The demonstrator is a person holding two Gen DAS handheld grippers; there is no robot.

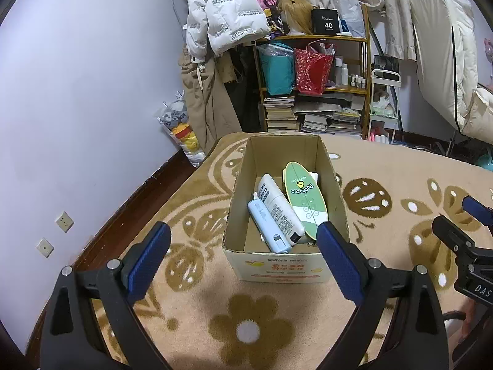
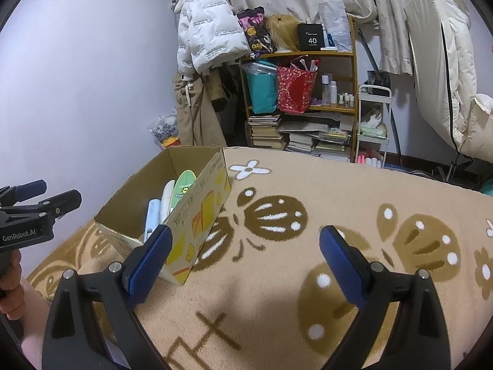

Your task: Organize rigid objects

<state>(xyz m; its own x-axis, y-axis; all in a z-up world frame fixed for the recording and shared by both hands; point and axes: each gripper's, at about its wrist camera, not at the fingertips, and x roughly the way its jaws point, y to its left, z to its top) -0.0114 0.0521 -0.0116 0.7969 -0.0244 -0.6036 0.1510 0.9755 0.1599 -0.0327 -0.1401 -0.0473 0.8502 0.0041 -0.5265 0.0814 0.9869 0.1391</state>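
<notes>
With both the left claw (image 1: 243, 242) and right claw (image 2: 245, 246) spread wide and empty, and the cardboard box (image 1: 279, 266) at centre frame already holding the bottles (image 1: 279, 212), the next pick should probably start from a clear, level approach.

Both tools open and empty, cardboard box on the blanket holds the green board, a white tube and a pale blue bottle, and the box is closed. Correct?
Not quite: the cardboard box is open-topped, as the left wrist view shows. The green board, white tube and pale blue bottle lie inside; left tool and right tool are open and empty.
</notes>
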